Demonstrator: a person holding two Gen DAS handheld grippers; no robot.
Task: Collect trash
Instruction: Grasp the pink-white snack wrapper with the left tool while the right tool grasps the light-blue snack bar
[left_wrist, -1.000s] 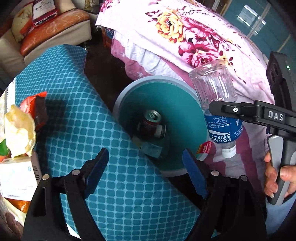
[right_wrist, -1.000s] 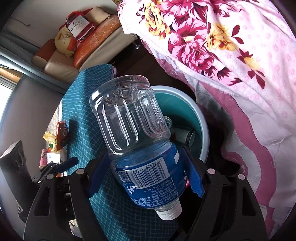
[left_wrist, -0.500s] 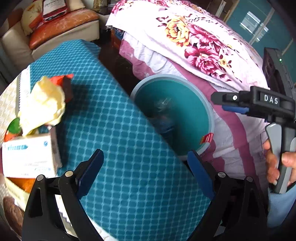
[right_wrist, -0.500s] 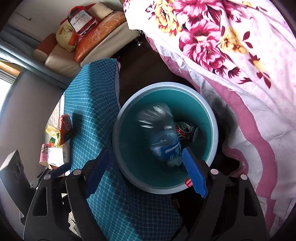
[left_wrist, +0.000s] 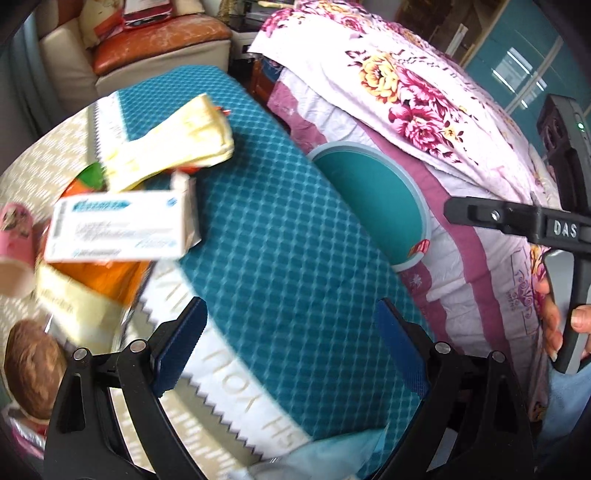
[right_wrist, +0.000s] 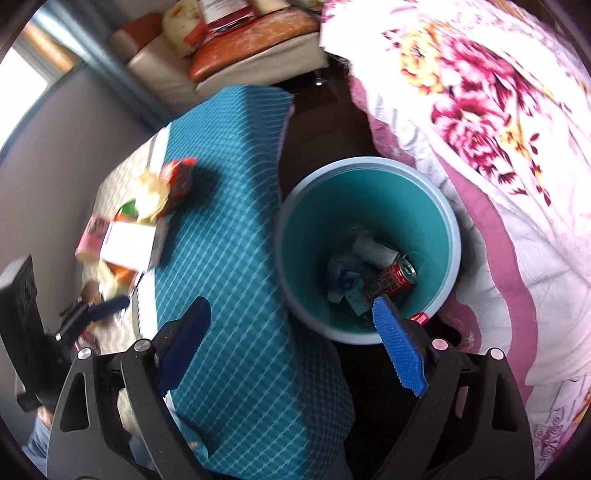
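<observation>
A teal trash bin (right_wrist: 448, 221) stands on the floor between the table and the bed; it also shows in the left wrist view (left_wrist: 421, 206). Inside lie a red can (right_wrist: 393, 278) and the clear bottle with a blue label (right_wrist: 345, 273). My right gripper (right_wrist: 291, 332) is open and empty, above the bin's near rim. My left gripper (left_wrist: 291, 332) is open and empty over the teal tablecloth (left_wrist: 280, 229). Trash lies at the table's left: a white box (left_wrist: 118, 230), a yellow wrapper (left_wrist: 173, 147), an orange packet (left_wrist: 99, 277) and a pink cup (left_wrist: 16, 247).
A bed with a floral blanket (left_wrist: 406, 85) runs along the right. A sofa with orange cushions (left_wrist: 155, 40) stands at the back. A red packet (right_wrist: 181, 177) lies on the table. Dark floor (right_wrist: 317, 125) shows between table and bed.
The right gripper opened and the bottle fell into the bin. The left gripper swung left toward the trash pile on the table. The right gripper drew back from the bin.
</observation>
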